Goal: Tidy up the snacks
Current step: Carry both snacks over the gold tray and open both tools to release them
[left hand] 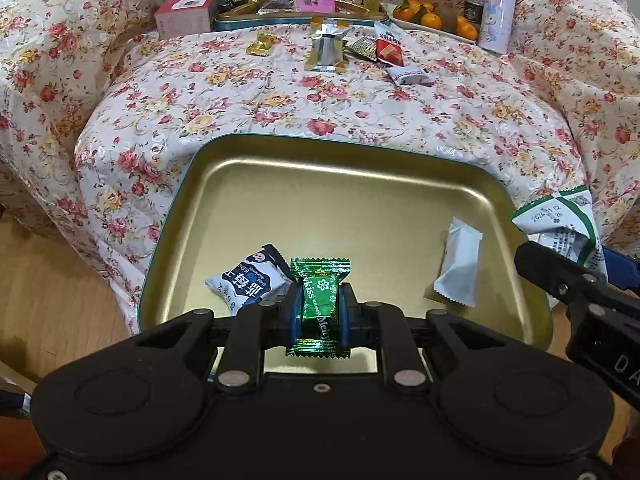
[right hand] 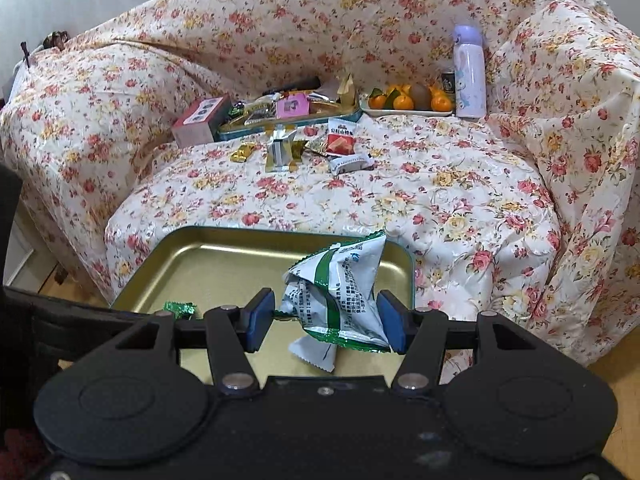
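My left gripper (left hand: pixel 319 312) is shut on a green Meltykiss candy (left hand: pixel 320 304), held over the near part of a gold tin tray (left hand: pixel 340 200). In the tray lie a navy-and-white snack packet (left hand: pixel 246 282) and a plain white packet (left hand: pixel 460 268). My right gripper (right hand: pixel 326 322) has its jaws parted around a crumpled white-and-green snack packet (right hand: pixel 340 292) that rests against the right pad, above the tray's (right hand: pixel 224 256) right side. That packet (left hand: pixel 560 220) and gripper show at the right edge of the left wrist view. Loose snacks (right hand: pixel 312 144) lie further back on the sofa.
A second teal tin (right hand: pixel 288 118) full of snacks, a pink box (right hand: pixel 200 120), a plate of oranges (right hand: pixel 408 102) and a lilac bottle (right hand: pixel 469 72) stand at the sofa back. Flowered cloth covers the sofa. Wooden floor lies to the left.
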Motion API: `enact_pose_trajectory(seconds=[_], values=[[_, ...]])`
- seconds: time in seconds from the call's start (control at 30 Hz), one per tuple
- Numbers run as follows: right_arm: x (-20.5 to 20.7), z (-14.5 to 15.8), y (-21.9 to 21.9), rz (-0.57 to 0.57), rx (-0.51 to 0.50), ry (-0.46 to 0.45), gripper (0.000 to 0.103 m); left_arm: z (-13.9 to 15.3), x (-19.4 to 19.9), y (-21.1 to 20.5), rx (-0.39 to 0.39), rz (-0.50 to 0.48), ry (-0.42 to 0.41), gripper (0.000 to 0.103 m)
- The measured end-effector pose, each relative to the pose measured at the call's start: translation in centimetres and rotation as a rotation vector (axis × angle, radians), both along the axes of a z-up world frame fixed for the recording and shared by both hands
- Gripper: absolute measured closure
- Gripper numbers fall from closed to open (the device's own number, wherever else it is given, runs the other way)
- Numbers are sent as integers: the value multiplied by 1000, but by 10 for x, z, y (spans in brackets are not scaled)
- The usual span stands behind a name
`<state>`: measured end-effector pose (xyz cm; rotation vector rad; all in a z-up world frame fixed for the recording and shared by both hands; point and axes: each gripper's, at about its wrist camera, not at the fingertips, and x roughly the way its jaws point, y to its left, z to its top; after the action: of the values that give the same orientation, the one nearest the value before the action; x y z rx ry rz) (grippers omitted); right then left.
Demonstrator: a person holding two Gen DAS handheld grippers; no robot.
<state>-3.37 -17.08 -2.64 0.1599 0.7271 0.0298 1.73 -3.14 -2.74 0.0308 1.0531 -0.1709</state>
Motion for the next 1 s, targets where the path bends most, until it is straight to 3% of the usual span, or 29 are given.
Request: enact_pose_trajectory(seconds=[1.0], values=[[6, -14, 2, 54, -43, 71, 43, -4, 1, 2, 17, 18, 18, 74]])
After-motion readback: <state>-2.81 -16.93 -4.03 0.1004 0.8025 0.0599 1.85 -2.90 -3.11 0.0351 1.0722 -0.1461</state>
